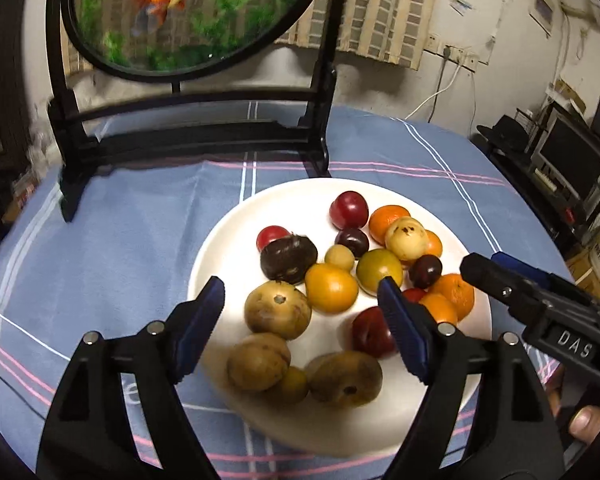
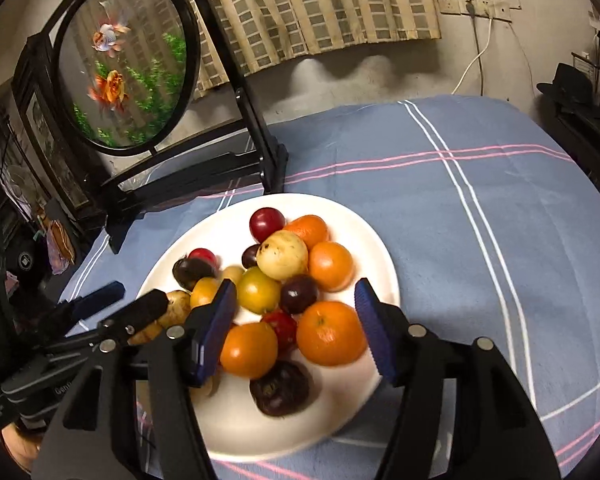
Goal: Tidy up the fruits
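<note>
While both jaws stand apart and empty, we hold the left hand-held gripper [image 1: 300, 300] and right hand-held gripper [image 2: 296, 304] over the round white plate [image 2: 364, 248]. Mixed round fruits [image 2: 292, 280] lie piled on it, on the blue checked desk cloth [image 2: 500, 220].

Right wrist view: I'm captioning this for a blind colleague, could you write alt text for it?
A white plate heaped with oranges, plums and brownish fruit sits on a blue checked tablecloth, with the open right gripper poised over the nearest orange, not gripping it. The left gripper reaches in beside it; a round goldfish picture stands behind.
</note>
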`<state>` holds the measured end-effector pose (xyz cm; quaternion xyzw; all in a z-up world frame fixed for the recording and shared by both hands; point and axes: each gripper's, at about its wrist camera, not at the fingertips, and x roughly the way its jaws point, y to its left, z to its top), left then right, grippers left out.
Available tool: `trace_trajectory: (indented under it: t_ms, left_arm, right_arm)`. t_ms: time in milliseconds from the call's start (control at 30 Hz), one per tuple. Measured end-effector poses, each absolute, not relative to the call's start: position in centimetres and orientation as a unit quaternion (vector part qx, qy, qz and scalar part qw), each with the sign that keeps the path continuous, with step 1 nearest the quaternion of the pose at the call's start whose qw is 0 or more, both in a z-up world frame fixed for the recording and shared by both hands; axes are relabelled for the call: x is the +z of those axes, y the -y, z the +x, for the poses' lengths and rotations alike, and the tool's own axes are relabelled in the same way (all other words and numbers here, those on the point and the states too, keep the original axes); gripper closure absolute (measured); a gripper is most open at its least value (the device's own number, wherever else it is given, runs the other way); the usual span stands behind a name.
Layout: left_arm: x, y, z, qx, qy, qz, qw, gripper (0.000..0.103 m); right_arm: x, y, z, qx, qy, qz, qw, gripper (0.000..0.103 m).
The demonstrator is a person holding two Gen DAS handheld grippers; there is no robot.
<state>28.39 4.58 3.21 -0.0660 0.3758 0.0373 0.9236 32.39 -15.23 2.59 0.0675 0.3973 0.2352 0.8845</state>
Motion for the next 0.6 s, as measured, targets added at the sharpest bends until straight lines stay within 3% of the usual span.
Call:
trace_trajectory:
  t_ms: [67, 367, 467, 600]
  left_arm:
    - [3.6, -4.1, 27.3, 0.036, -0.375, -0.049, 0.925, 0.013]
    - [3.6, -2.6, 20.8, 0.054, -0.375, -0.040, 0.924, 0.011]
    - [2.6, -2.4, 18.1, 0.058, -0.382, -0.038, 0.922, 0.004]
    - [1.7, -2.6, 14.7, 0.077, -0.386, -0.043, 0.918, 0.003]
  right_arm:
    - [2.8, 15.6, 31.3, 0.234, -0.398, 0.056, 0.885, 0.041]
    - [2.2, 16.6, 23.3, 0.195, -0.404, -0.026, 0.893, 0.037]
    - [1.8, 16.8, 21.2, 0.181, -0.403, -0.041, 0.896, 0.034]
    - [1.7, 17.5, 18.8, 0.174, -0.396, -0.030, 0.901, 0.002]
